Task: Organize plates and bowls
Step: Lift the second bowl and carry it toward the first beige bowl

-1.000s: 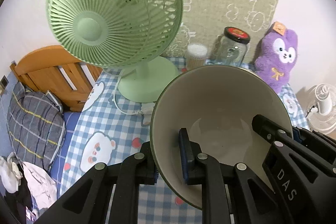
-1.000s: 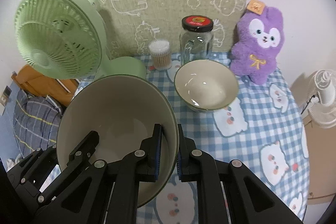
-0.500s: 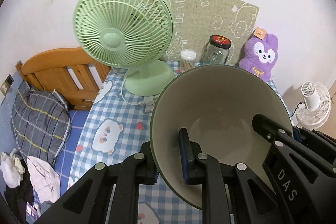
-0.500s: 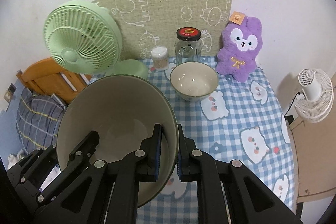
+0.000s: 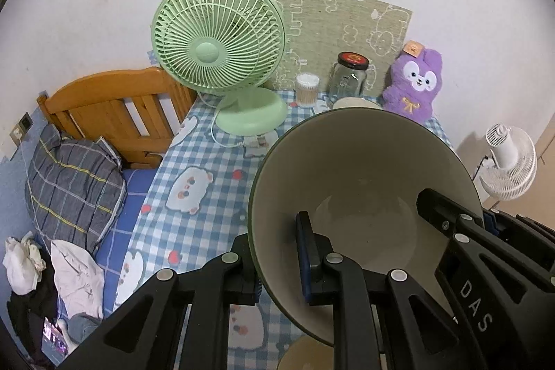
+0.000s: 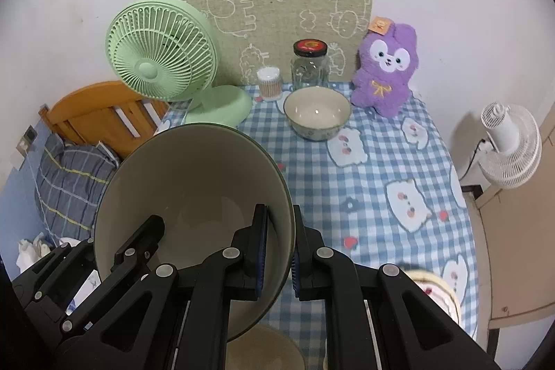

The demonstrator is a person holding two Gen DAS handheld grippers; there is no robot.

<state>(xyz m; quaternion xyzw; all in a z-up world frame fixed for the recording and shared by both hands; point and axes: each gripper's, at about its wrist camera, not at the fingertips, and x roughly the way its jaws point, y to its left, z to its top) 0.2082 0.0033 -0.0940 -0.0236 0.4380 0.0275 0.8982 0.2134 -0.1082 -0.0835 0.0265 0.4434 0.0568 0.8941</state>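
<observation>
Two tools grip one large green-rimmed bowl point(image 6: 194, 196) by opposite rims: the right tool point(image 6: 279, 252) clamps its right wall, the left tool point(image 5: 277, 262) its left wall, each with one pad inside. Ahead on the checked worktop point(image 6: 381, 169) sits a smaller bowl point(image 6: 316, 117), with a jar point(image 6: 309, 65) and green fan point(image 6: 161, 65) beyond.

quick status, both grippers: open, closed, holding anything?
Left gripper: closed on the left rim of the big bowl.
Right gripper: closed on the same big bowl's right rim.
</observation>
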